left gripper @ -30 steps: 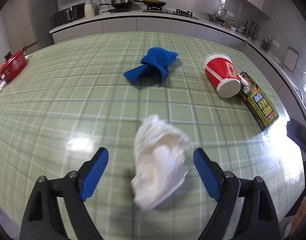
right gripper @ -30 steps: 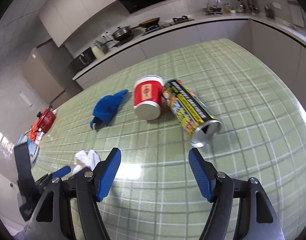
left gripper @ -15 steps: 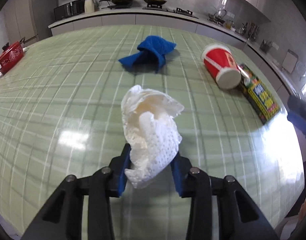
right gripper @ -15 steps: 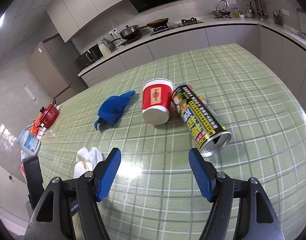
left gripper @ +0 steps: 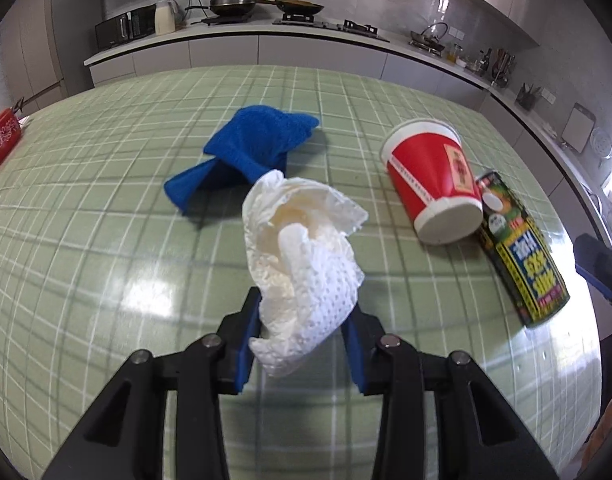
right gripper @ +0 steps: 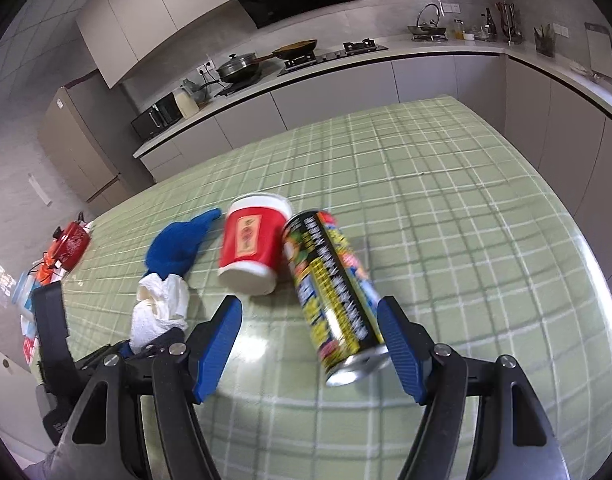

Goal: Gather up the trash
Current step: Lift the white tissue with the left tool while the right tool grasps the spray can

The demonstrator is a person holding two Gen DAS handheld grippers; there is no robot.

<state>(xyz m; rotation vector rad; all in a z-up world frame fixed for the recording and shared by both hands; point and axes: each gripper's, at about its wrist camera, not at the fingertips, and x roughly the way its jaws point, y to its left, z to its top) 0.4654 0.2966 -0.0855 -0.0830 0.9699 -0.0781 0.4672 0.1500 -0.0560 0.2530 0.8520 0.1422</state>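
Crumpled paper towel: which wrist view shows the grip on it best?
The left wrist view: the crumpled paper towel fills the centre, pinched in the left gripper. The right wrist view shows it small at the left edge, its lower part hidden behind gripper parts.

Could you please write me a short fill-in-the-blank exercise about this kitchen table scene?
1. The left gripper is shut on a crumpled white ____.
2. The red paper cup lies on its ____.
3. The can lies between the right gripper's ____ jaws.
4. The cloth on the table is ____.

Missing words: paper towel; side; open; blue
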